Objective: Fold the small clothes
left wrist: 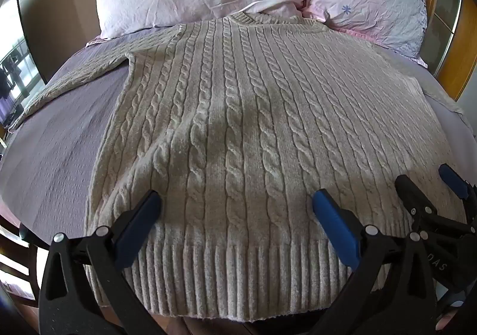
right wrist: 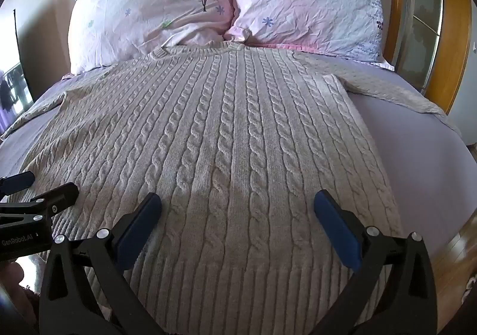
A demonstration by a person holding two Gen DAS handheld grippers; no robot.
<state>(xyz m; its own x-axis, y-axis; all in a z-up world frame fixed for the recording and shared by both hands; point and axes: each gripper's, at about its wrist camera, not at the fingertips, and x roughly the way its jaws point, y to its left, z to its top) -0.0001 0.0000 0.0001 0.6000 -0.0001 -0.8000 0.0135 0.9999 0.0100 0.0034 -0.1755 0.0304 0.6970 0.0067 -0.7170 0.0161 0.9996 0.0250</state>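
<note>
Lying flat and spread wide on the lavender bed sheet (left wrist: pixel 53 162), the beige cable-knit sweater (left wrist: pixel 238 114) fills most of both views, its neckline at 12 o'clock touching the two pink floral pillows (right wrist: pixel 155 7) and its ribbed hem (left wrist: pixel 226 269) at 6 o'clock near the mattress edge. One sleeve (left wrist: pixel 74 81) stretches out toward 10 o'clock in the left wrist view; the other sleeve (right wrist: pixel 387 87) runs toward 2 o'clock in the right wrist view.

The left gripper (left wrist: pixel 237 206) hovers above the hem with its blue-padded jaws spread wide, grasping nothing; a cable column shows between them. The right gripper (right wrist: pixel 238 206) is likewise released, jaws wide apart over the lower body of the sweater. Each tool shows in the other's camera: the right gripper (left wrist: pixel 429 183) sits at 3 o'clock in the left view, the left gripper (right wrist: pixel 44 185) at 9 o'clock in the right view, side by side along the hem. A wooden headboard (right wrist: pixel 456 36) rises at 2 o'clock.
</note>
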